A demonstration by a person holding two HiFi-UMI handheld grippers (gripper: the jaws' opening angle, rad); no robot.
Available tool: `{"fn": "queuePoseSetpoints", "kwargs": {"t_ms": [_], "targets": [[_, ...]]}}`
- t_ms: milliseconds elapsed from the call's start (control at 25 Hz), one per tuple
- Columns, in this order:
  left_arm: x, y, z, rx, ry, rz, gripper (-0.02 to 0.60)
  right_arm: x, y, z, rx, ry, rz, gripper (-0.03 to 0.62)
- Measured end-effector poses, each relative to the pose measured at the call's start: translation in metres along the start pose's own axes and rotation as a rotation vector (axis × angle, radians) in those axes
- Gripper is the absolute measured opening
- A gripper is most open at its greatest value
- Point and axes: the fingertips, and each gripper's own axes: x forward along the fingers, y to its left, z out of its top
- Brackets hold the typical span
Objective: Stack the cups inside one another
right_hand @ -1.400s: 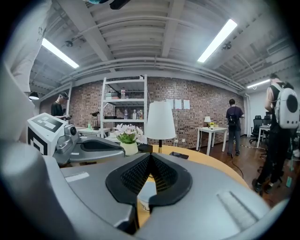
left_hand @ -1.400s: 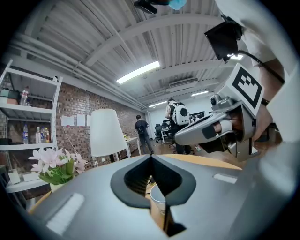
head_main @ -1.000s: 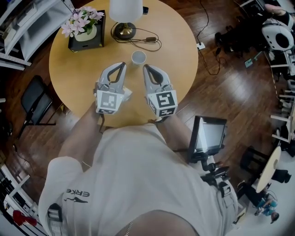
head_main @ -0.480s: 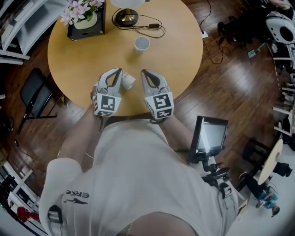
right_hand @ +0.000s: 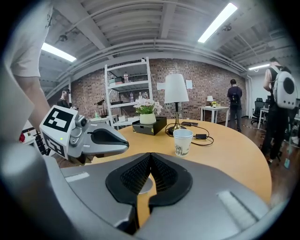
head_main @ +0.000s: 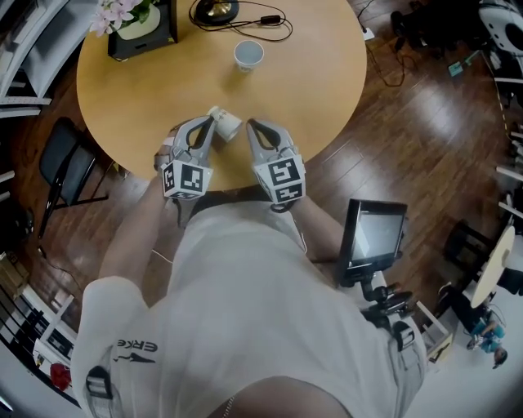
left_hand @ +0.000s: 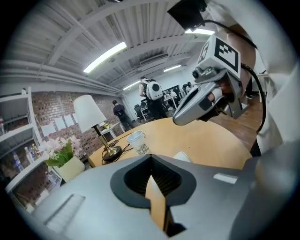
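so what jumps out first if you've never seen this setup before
The left gripper and right gripper sit side by side at the near edge of the round wooden table, each carrying a square-marker cube, jaws shut. Just past their tips a white paper cup lies tipped on its side, held by neither. A second cup stands upright farther back, near the lamp base and flower box.
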Motion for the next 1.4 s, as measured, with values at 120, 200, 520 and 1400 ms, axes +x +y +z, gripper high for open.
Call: {"fn": "queuePoseSetpoints", "kwargs": {"t_ms": [120,200,520,1400], "targets": [[0.003,-0.004,-0.003,0.107,0.019,-0.043,0.002,0.002,0.004,-0.013,0.01,0.034,0.017,0.015],[0.003,-0.006,-0.003,0.179,0.029,-0.081,0.002,0.003,0.007,-0.021,0.008,0.057,0.029,0.015],[0.008,-0.016,-0.008,0.497,0.074,-0.281,0.003,0.013,0.026,-0.064,-0.139,0.228,0.103,0.026],[0.038,-0.075,-0.045,0.901,0.31,-0.764,0.396,0.012,0.011,-0.083,-0.059,0.265,0.073,0.038]]}}
